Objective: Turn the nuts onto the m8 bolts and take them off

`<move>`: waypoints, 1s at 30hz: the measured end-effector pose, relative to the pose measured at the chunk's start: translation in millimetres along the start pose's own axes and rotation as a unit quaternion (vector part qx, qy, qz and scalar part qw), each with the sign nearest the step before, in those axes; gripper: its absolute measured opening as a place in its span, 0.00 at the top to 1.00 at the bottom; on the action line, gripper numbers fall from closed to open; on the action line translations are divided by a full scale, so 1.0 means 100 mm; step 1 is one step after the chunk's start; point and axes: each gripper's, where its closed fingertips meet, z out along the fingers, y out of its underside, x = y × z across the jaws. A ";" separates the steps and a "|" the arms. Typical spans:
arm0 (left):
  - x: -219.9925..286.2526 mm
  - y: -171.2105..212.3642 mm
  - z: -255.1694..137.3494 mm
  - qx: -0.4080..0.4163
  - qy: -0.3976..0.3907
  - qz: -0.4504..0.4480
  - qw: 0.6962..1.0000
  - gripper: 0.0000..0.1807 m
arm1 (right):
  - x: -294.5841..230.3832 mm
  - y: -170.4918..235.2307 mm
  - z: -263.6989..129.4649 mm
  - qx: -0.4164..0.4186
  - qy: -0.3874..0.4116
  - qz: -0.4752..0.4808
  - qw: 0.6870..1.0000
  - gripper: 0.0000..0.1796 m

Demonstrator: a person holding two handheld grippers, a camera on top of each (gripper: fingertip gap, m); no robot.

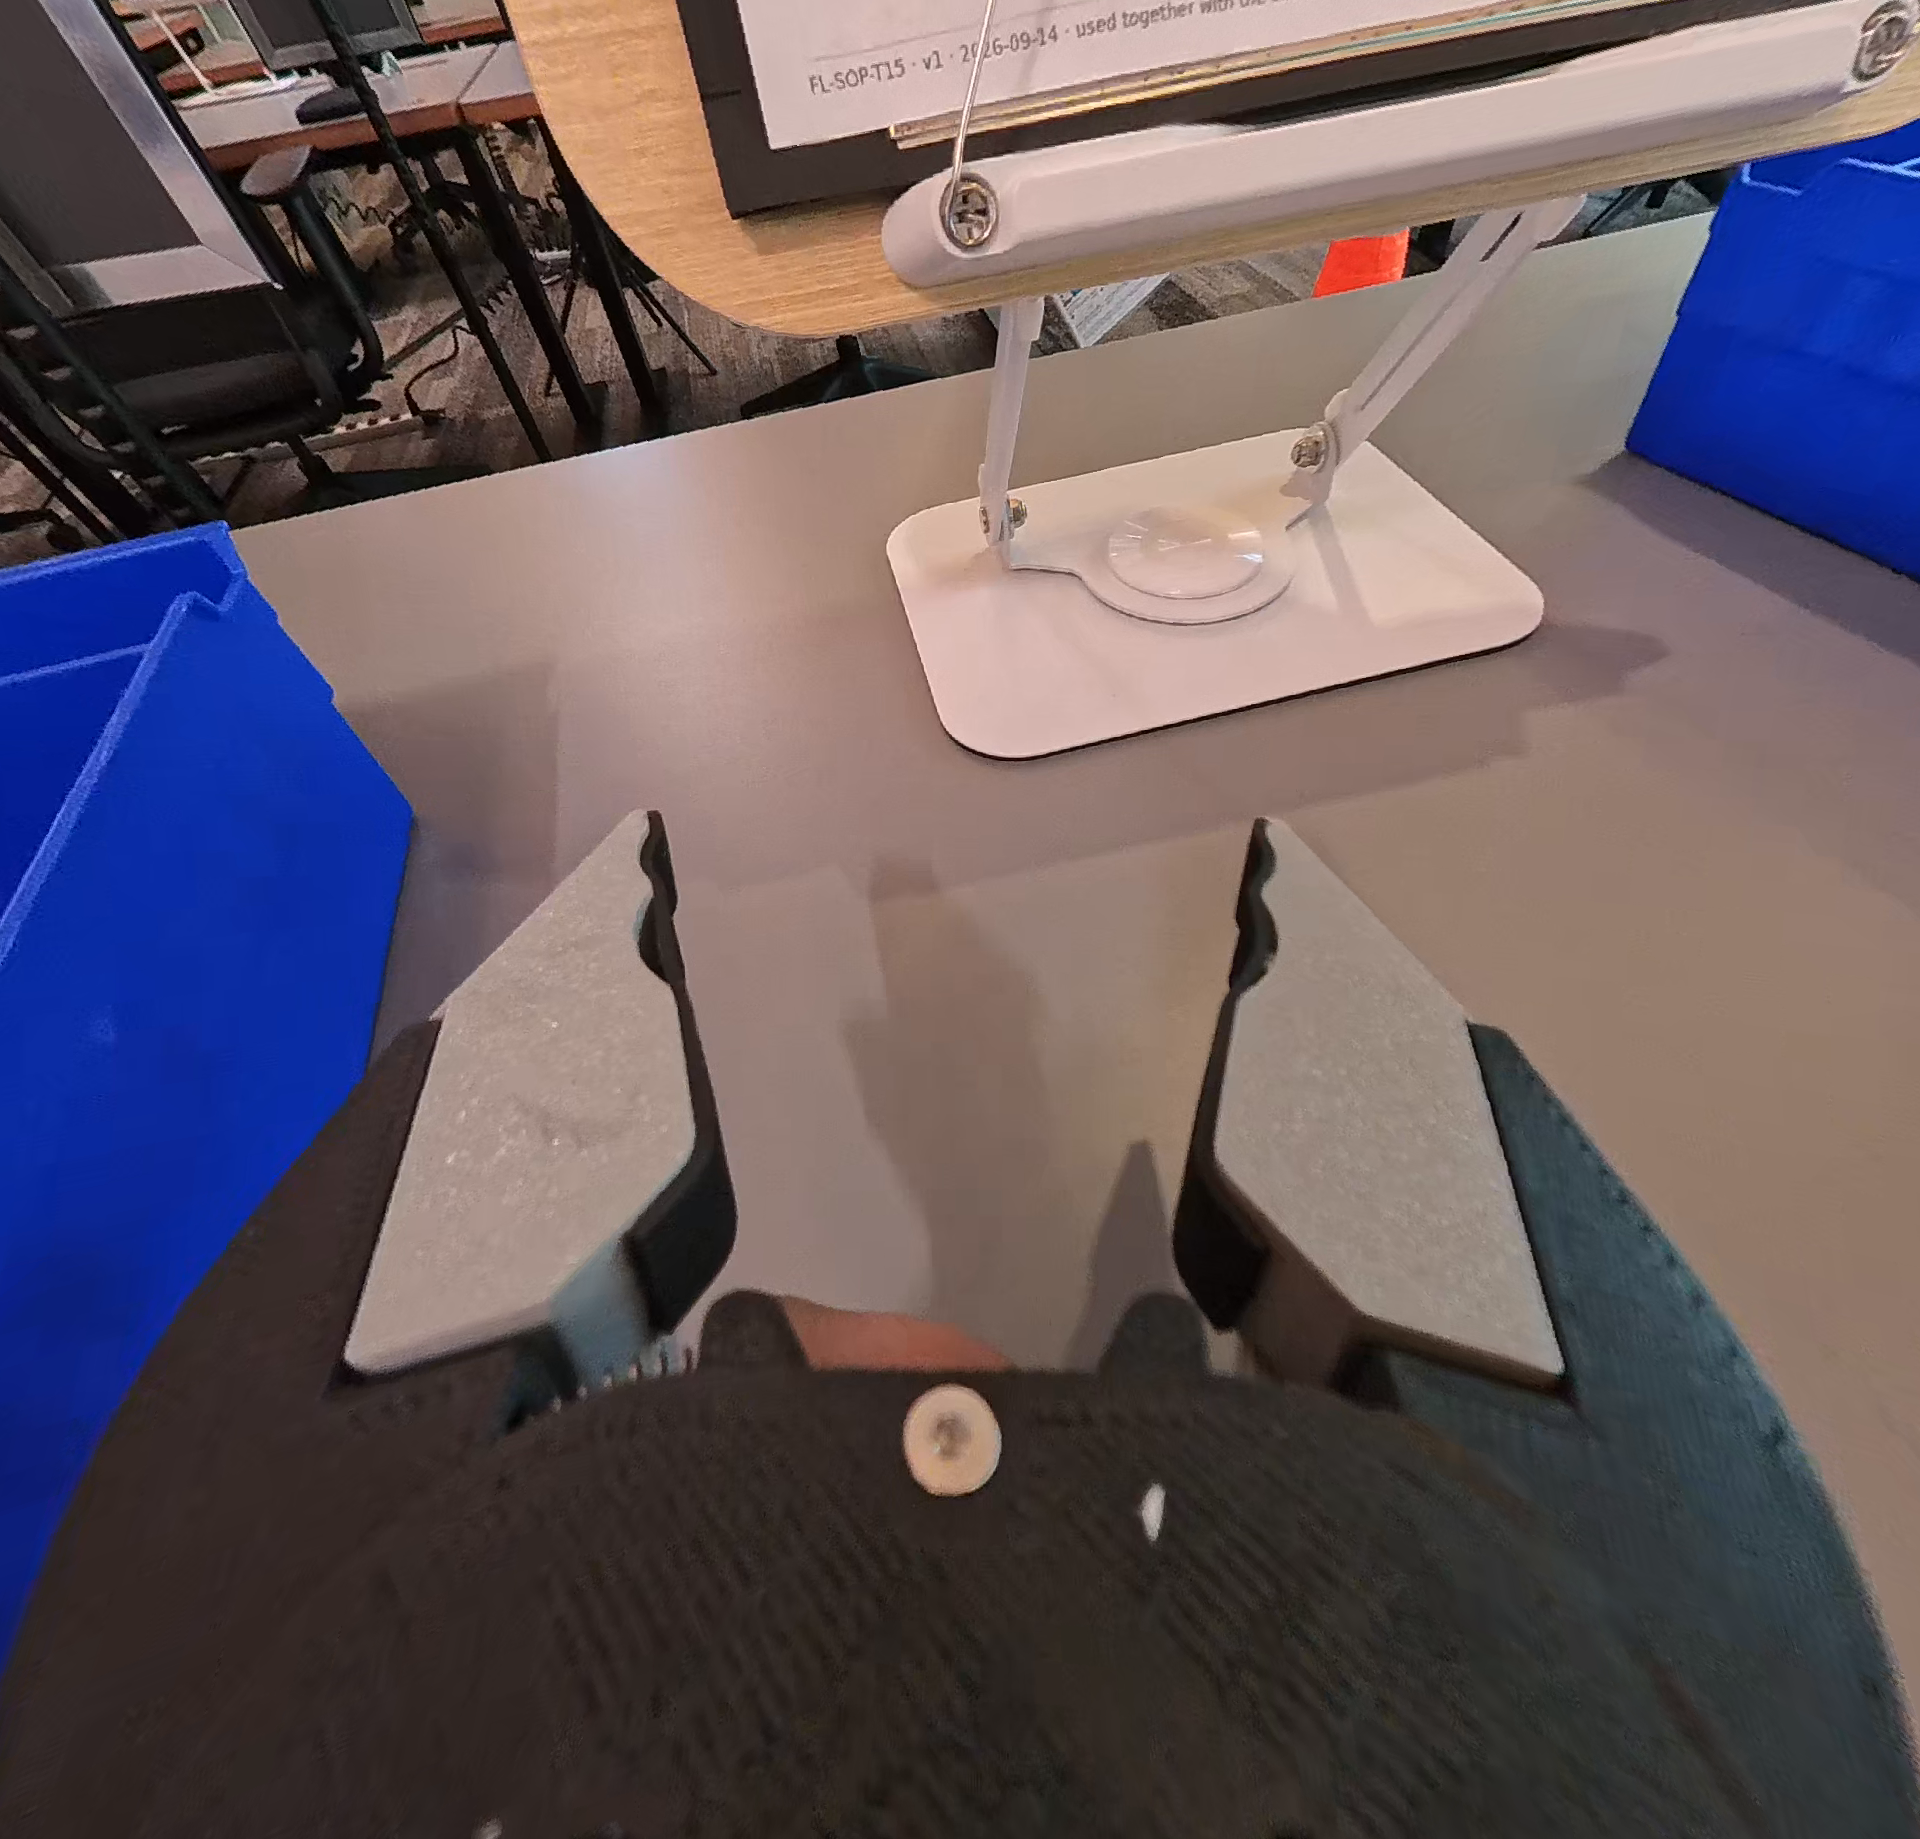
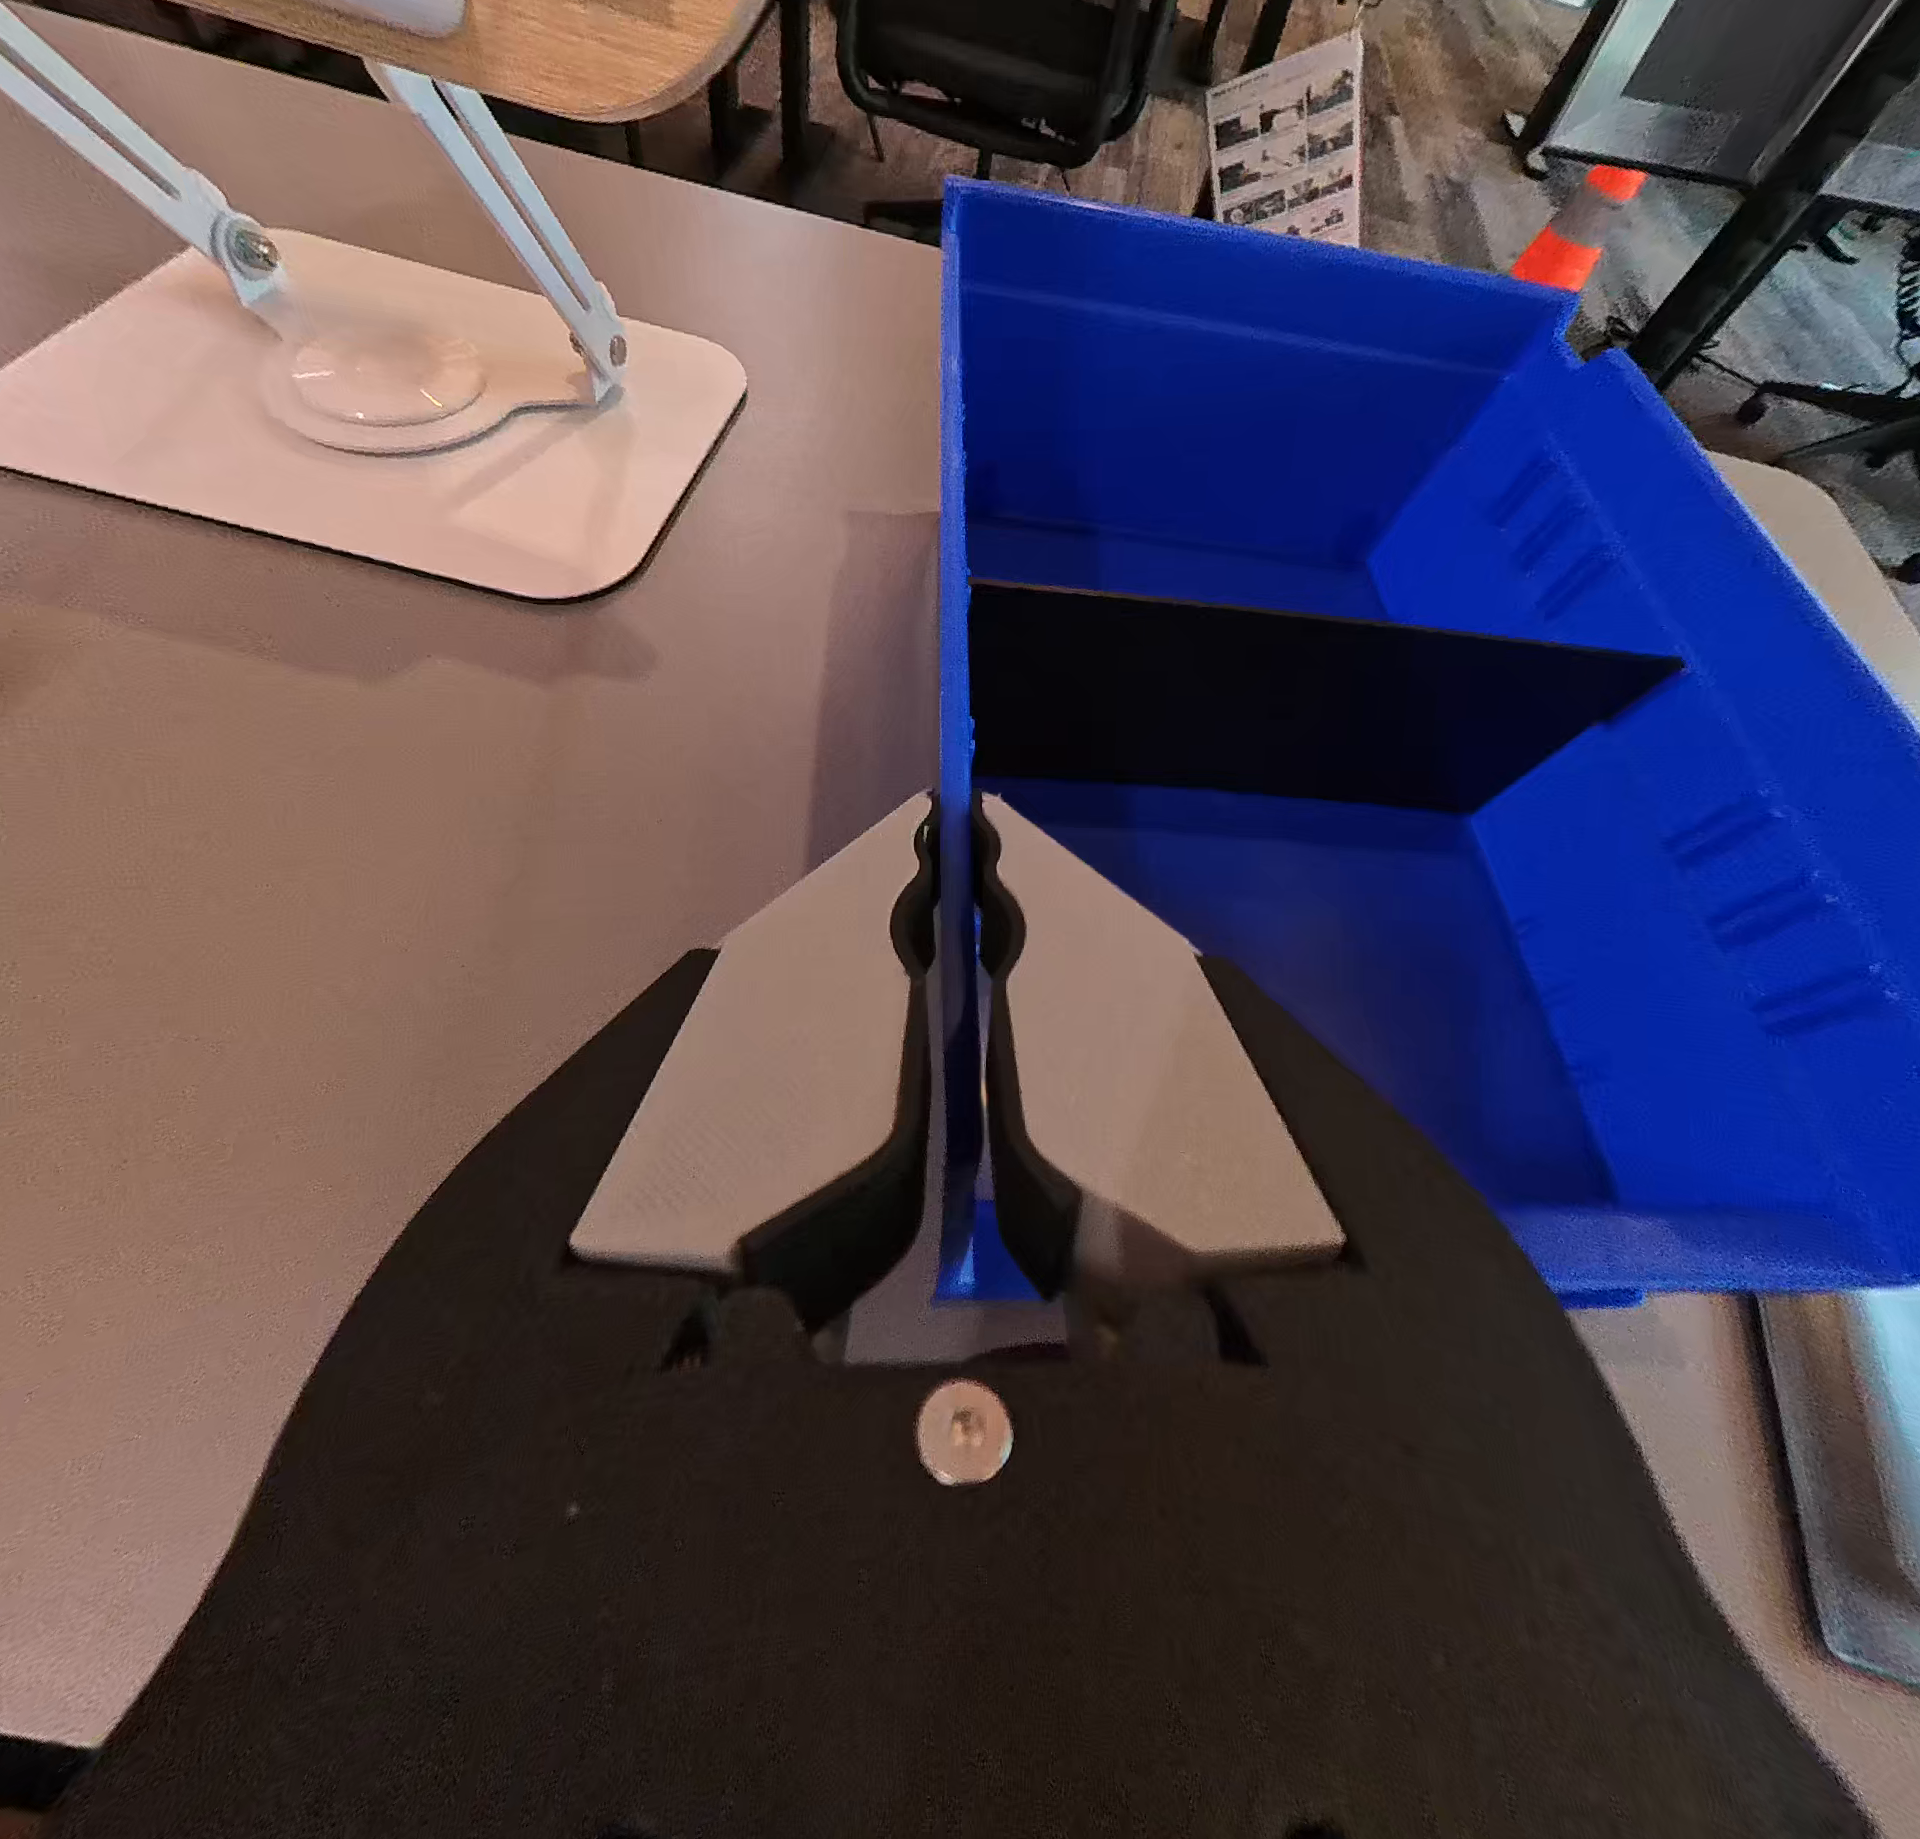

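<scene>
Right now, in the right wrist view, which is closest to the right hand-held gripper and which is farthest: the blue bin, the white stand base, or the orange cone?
Counting outward from the right hand-held gripper:
1. Blue bin: its left wall is pinched between the fingers.
2. White stand base: on the table, ahead to the left.
3. Orange cone: on the floor past the table, upper right.

**Count of things on the grey table**

Two blue plastic storage bins are seen in the left wrist view, one at the left edge [image 1: 156,854] and one at the right edge [image 1: 1797,335]. One black divider panel [image 2: 1299,698] is counted inside the right-hand bin, giving two compartments. One white metal document stand with a wood-grain board [image 1: 1216,615] is counted, and one orange traffic cone [image 2: 1574,231] on the floor.
</scene>
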 end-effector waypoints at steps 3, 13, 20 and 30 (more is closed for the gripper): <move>0.03 -0.01 -0.01 0.002 0.006 -0.002 1.000 0.41 | 0.02 0.01 -0.02 0.001 0.024 -0.003 1.000 1.00; 0.07 -0.06 -0.05 0.010 0.018 -0.013 1.000 0.41 | 0.05 0.10 -0.21 0.017 0.098 0.036 0.994 1.00; 0.09 0.02 0.00 -0.004 0.019 -0.005 1.000 0.41 | 0.13 0.16 -0.29 0.018 0.106 0.048 0.993 1.00; 0.08 0.04 0.01 -0.007 0.015 -0.002 1.000 0.41 | 0.14 0.19 -0.38 0.016 0.103 0.056 0.993 1.00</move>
